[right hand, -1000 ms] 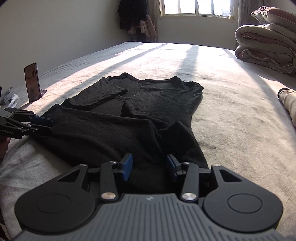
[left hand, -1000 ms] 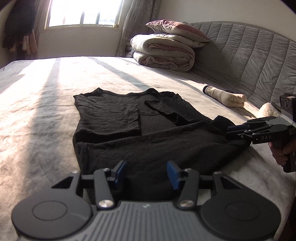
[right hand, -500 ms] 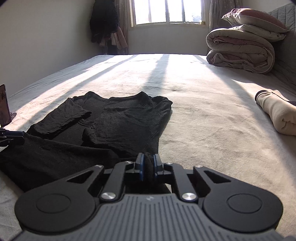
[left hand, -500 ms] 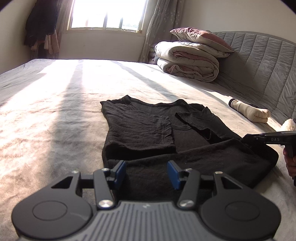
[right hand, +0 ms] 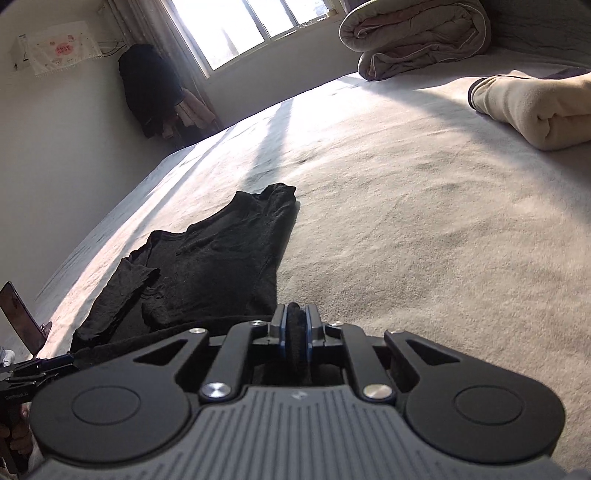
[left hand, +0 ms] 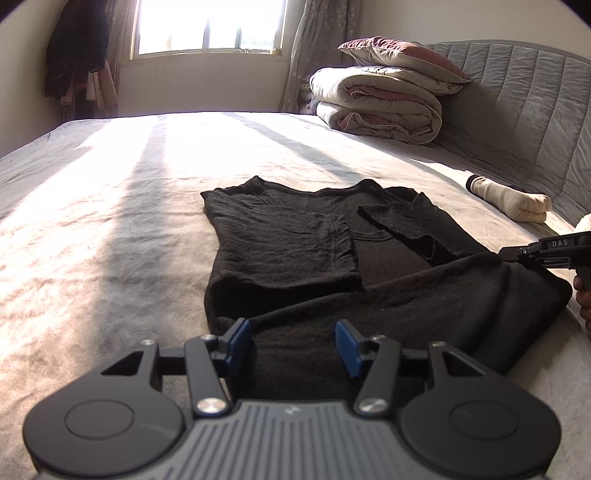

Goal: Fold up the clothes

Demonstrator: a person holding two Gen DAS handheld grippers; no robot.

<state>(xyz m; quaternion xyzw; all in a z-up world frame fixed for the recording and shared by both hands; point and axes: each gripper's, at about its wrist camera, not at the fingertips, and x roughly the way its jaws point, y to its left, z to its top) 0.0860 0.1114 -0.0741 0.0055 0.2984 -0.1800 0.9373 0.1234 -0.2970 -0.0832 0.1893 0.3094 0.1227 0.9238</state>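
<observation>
Your black shirt (left hand: 288, 251) lies flat on the grey bed (left hand: 110, 229), collar toward the window (left hand: 207, 26), both sleeves folded in over the chest and the bottom part turned up across the body; take that shirt as your landmark. Your left gripper (left hand: 291, 341) sits at the shirt's near edge, at the end away from the headboard, its blue pads (left hand: 238, 338) spread wide with the dark cloth lying between and beneath them; nothing is pinched there. Your right gripper (right hand: 295, 332) is at the shirt's near edge on the headboard side, its pads pressed together on a thick roll of the black fabric; in the left wrist view you can see that same gripper (left hand: 517, 254) clamped on the raised corner of the hem, with your fingers (left hand: 581, 295) just behind it. Beyond the shirt, on the headboard side, a rolled cream garment (left hand: 513, 199) lies well apart from it; farther off, toward the window, a folded quilt (left hand: 376, 107) carries a pillow (left hand: 402, 55). On the shirt's opposite side, a phone (right hand: 20, 319) stands propped at the bed's edge.
</observation>
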